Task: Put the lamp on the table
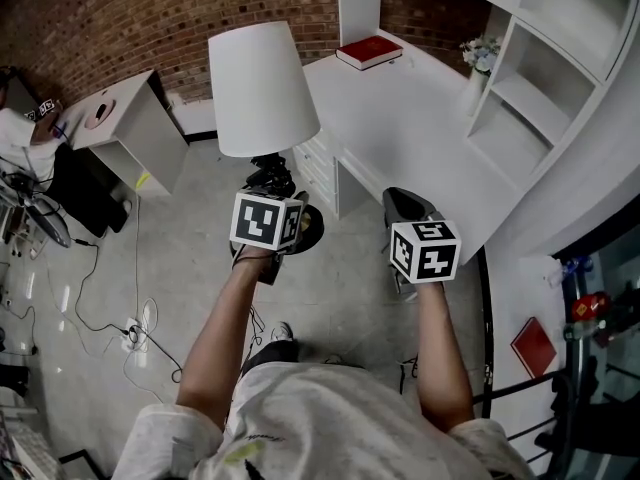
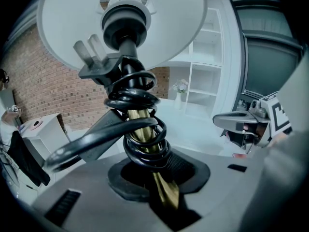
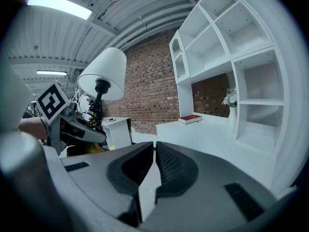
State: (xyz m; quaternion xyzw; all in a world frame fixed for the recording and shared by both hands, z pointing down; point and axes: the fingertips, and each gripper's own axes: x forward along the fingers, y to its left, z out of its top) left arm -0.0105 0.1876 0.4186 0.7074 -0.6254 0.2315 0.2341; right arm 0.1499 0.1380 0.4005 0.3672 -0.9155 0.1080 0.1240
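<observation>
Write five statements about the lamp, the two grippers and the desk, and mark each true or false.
1. The left gripper is clamped on the lamp at its brass stem. True.
2. The lamp already stands on the white desk. False: it is held up in the air and does not rest on the desk.
3. The right gripper holds the red book. False: its jaws are together with nothing between them, and the book lies on the desk.
4. A black cord is coiled round the lamp's stem. True.
5. The vase of flowers stands on the floor. False: it stands on the desk by the shelves.
</observation>
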